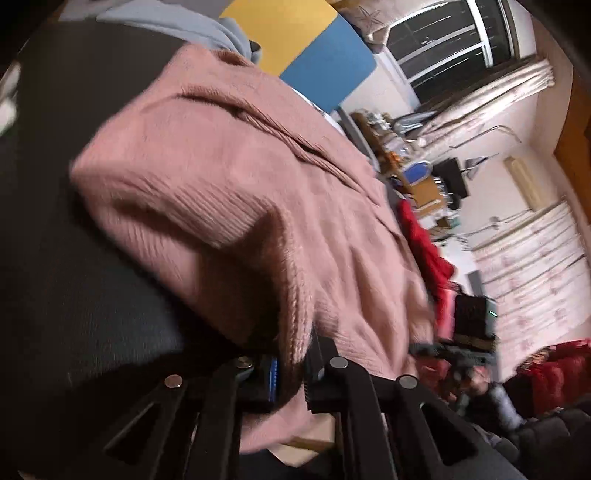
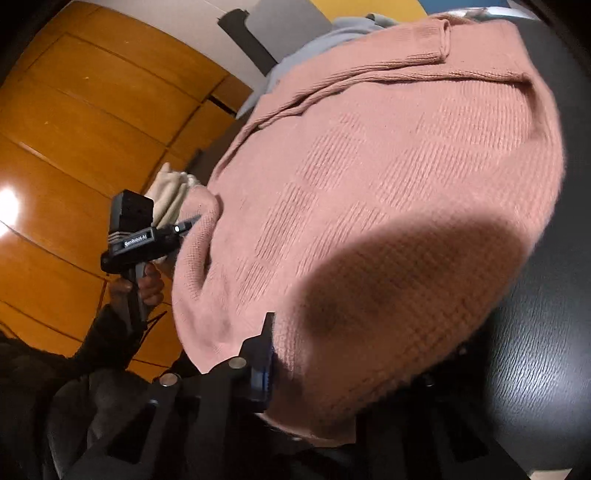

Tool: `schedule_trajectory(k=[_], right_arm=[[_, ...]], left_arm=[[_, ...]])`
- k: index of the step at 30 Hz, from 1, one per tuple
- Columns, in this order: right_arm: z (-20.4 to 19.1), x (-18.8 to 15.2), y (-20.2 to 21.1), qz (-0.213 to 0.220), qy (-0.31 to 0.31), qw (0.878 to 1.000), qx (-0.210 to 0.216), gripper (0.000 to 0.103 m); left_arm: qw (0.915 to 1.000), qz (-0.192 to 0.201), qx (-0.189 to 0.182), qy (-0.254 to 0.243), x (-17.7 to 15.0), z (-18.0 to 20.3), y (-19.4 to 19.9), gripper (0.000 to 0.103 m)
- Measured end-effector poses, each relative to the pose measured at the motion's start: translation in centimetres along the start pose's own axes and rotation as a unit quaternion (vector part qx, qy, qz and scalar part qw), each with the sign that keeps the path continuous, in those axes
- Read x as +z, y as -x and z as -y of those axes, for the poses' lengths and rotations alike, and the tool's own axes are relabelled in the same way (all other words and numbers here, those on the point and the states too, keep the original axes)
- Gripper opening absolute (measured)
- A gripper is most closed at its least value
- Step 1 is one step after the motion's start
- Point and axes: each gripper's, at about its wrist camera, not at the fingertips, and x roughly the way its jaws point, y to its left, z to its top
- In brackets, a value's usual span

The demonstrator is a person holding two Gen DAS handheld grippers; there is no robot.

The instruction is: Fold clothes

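A pink knit sweater (image 1: 236, 177) lies over a dark table (image 1: 74, 295), partly lifted at its near edge. My left gripper (image 1: 291, 373) is shut on the sweater's edge, the knit pinched between its fingers. In the right wrist view the sweater (image 2: 369, 184) fills the middle. My right gripper (image 2: 295, 365) is shut on its near hem; only the left finger (image 2: 260, 365) shows, the other is under the cloth. The left gripper (image 2: 192, 221) shows there at the sweater's left edge, held by a hand.
A grey-blue garment (image 1: 207, 26) lies beyond the sweater on the table (image 2: 535, 332). A cream cloth (image 2: 166, 192) sits by the left edge. Red clothes (image 1: 424, 243) hang at the right. Wooden cabinet doors (image 2: 74, 129) stand behind. Yellow and blue panels (image 1: 314, 48) lie beyond.
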Motion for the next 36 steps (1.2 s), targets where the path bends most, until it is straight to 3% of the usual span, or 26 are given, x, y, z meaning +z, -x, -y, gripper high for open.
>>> schedule_trajectory(k=[5,10,14,17,20,23,25,27,29,34,36], right_arm=[[1.5,0.6,2.5,0.076,-0.043,0.993,0.085,0.020],[3.5,3.9,4.8,0.153,-0.073,0.976,0.135,0.020],[6.0,8.1,6.1,0.196,-0.095,0.968,0.126,0.020],[9.4,11.9,5.4,0.212,-0.145,0.963,0.082,0.020],[10.0,12.6,5.0,0.207,-0.156,0.962,0.087,0.021],[9.9,12.6,4.6,0.197,-0.157,0.962,0.105,0.020],[9.8,12.5,4.4,0.190,-0.158,0.962,0.117,0.033],[9.7,12.5,4.2,0.184,-0.158,0.961,0.129,0.062],[9.6,12.5,4.0,0.177,-0.159,0.961,0.142,0.077],[7.8,12.1,2.9,0.149,-0.135,0.969,0.146,0.087],[6.7,12.7,1.9,0.145,-0.111,0.977,0.113,0.087]], left_arm=[[0.9982,0.007,-0.055,-0.023,-1.2,2.1,2.5,0.007],[0.9918,0.066,-0.103,-0.038,4.1,3.2,3.6,0.007],[0.9891,0.110,-0.096,-0.020,11.4,1.3,1.4,0.007],[0.9929,0.098,-0.059,0.033,15.7,-2.7,-2.7,0.006],[0.9942,0.059,-0.014,0.089,17.0,-6.7,-6.8,0.006],[0.9946,0.046,-0.008,0.092,16.2,-7.8,-7.7,0.006],[0.9955,0.043,-0.005,0.084,15.4,-7.6,-7.5,0.006],[0.9957,0.040,-0.003,0.083,14.8,-7.7,-7.4,0.006],[0.9947,0.044,-0.008,0.093,14.3,-8.0,-7.3,0.006],[0.9914,0.054,-0.020,0.117,14.0,-8.4,-7.8,0.007],[0.9926,0.053,-0.011,0.109,13.9,-7.8,-7.7,0.006]])
